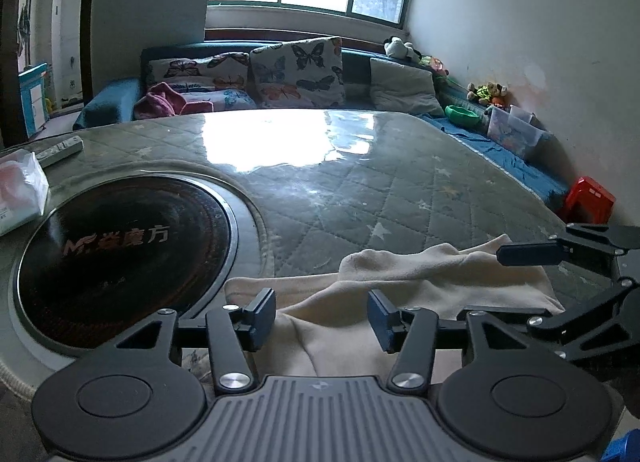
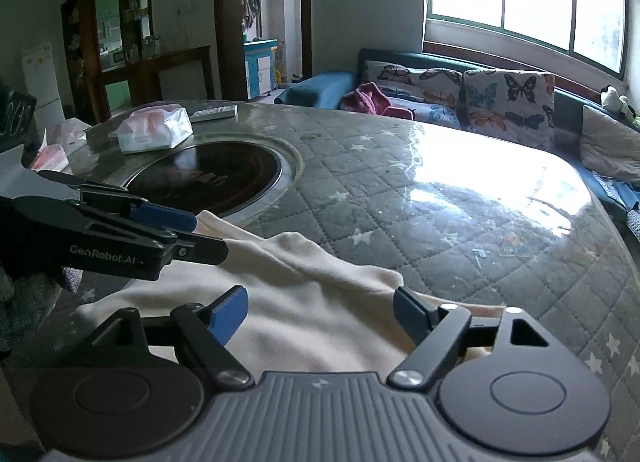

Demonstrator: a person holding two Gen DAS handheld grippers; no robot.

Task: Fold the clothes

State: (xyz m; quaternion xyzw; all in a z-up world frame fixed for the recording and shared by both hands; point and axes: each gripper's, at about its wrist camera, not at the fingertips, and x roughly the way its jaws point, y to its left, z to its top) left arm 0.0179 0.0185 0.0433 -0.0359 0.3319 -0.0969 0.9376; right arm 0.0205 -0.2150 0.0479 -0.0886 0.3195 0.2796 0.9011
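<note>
A cream garment point(image 1: 404, 282) lies rumpled at the near edge of the quilted round table point(image 1: 360, 190); it also shows in the right wrist view point(image 2: 304, 290). My left gripper point(image 1: 322, 320) is open, its blue pads either side of the cloth's near edge, holding nothing. My right gripper point(image 2: 320, 316) is open over the garment's right part. In the left wrist view the right gripper point(image 1: 532, 254) comes in from the right above the cloth. In the right wrist view the left gripper point(image 2: 176, 230) comes in from the left over the cloth's far corner.
A black round hotplate point(image 1: 120, 254) is set into the table left of the garment. Tissue packs point(image 2: 154, 128) and a remote point(image 1: 60, 150) lie at the table's far left. A sofa with butterfly cushions point(image 1: 296, 70) stands behind. A red stool point(image 1: 588, 198) stands at the right.
</note>
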